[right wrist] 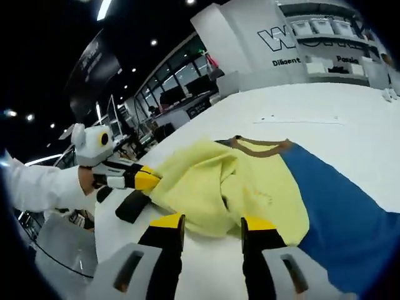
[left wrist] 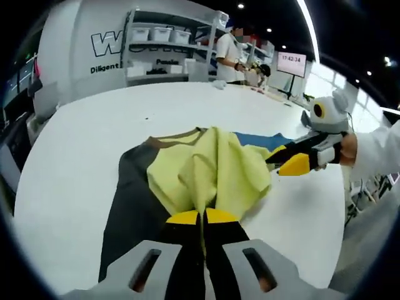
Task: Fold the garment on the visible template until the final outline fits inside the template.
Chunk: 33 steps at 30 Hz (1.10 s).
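A garment lies on the white table (left wrist: pixel 87 131), with a yellow part (left wrist: pixel 215 165), a dark grey part (left wrist: pixel 128 200), a blue part (left wrist: pixel 259 139) and a brown collar (left wrist: pixel 181 134). My left gripper (left wrist: pixel 202 217) is shut on a bunched fold of the yellow fabric, lifted toward the camera. In the right gripper view the left gripper (right wrist: pixel 147 181) pinches the yellow cloth (right wrist: pixel 212 181) from the left. My right gripper (right wrist: pixel 212 222) stands open, its jaws apart just in front of the yellow edge, with the blue panel (right wrist: pixel 337 206) to its right. It enters the left gripper view (left wrist: pixel 284 159) beside the garment.
The table's far half is bare white, and its near edge (left wrist: pixel 325 250) drops off at the right. Shelves with white bins (left wrist: pixel 162 44) stand behind it, along with a person (left wrist: pixel 228 56) and a screen (left wrist: pixel 292 64). A white sleeve (right wrist: pixel 37 184) holds the left gripper.
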Tool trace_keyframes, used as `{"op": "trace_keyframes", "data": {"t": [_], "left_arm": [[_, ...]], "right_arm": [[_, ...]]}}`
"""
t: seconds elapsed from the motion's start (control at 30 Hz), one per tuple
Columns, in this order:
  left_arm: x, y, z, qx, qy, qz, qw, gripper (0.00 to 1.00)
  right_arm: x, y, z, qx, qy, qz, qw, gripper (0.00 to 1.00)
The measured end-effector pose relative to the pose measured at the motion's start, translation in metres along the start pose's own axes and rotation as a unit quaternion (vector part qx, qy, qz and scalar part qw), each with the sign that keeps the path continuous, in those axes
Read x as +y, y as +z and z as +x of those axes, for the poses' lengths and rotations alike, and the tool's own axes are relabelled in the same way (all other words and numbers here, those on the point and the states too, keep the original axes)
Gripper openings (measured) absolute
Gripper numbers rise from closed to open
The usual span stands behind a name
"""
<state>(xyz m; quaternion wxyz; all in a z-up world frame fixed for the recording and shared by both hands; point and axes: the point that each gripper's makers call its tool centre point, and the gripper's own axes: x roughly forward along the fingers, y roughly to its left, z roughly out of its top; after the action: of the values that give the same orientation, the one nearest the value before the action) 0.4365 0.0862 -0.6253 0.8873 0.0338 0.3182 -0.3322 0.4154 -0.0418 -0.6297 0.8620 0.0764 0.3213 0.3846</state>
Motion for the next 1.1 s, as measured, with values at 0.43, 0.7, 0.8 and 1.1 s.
{"op": "trace_keyframes", "data": {"t": [0.43, 0.7, 0.8, 1.1], "left_arm": [[0.000, -0.001, 0.000, 0.003, 0.000, -0.004, 1.0000, 0.00], [0.000, -0.001, -0.001, 0.004, 0.001, -0.005, 1.0000, 0.00], [0.002, 0.001, -0.003, 0.003, 0.002, -0.005, 1.0000, 0.00], [0.005, 0.011, -0.014, -0.006, -0.002, -0.005, 1.0000, 0.00]], "right_arm": [[-0.008, -0.028, 0.028, 0.048, -0.053, -0.096, 0.9928, 0.37], [-0.010, -0.001, 0.035, 0.008, -0.074, -0.134, 0.9883, 0.04], [-0.009, 0.004, 0.031, 0.005, -0.072, -0.138, 0.9879, 0.00], [0.002, 0.029, 0.002, -0.010, -0.046, -0.104, 0.9935, 0.00]]}}
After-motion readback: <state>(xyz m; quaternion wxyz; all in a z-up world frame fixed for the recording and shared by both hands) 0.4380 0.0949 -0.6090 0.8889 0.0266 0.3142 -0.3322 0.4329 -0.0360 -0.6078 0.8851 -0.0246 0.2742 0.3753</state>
